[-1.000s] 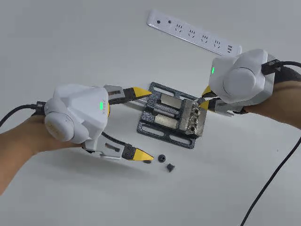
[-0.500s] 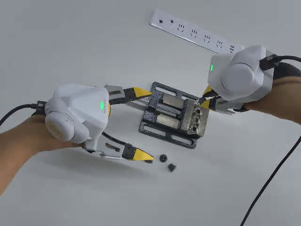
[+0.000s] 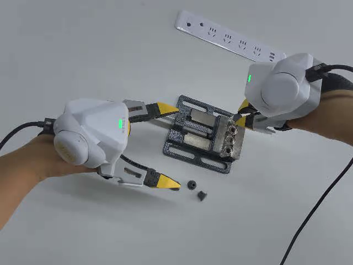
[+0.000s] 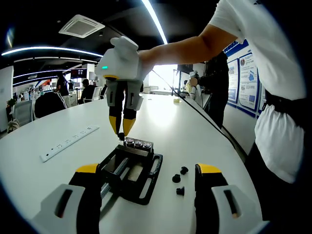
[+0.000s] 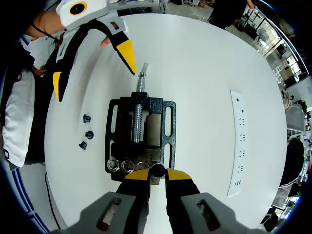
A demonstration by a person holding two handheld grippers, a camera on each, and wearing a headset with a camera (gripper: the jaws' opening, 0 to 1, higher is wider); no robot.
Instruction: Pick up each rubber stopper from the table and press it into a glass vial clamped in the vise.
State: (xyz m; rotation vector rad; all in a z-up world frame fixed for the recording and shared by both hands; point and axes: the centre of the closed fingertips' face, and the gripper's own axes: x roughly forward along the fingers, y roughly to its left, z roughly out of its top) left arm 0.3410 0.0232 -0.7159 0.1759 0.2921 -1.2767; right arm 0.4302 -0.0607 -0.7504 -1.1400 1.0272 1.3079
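The left claw (image 3: pixel 167 144) hovers over the white desk (image 3: pixel 83 49), spread wide and holding nothing. One yellow tip is near the screw end of the vise and the other is just beside the loose stoppers (image 3: pixel 191 185). There are three of these small black stoppers, counted in the right gripper view, lying close together on the desk beside the vise and apart from it. One black vise (image 3: pixel 190 144) stands mid-desk, with three glass vials (image 3: pixel 229 140) clamped in a row in its far end. The right claw (image 3: pixel 241 114) is closed on a fourth piece, the held stopper (image 5: pixel 157 169), at one end of that row; I cannot tell whether it touches a vial. One white power strip (image 3: pixel 231 38) lies beyond the vise. In the left gripper view, the blue wall posters (image 4: pixel 249 70) carry writing too small to read.
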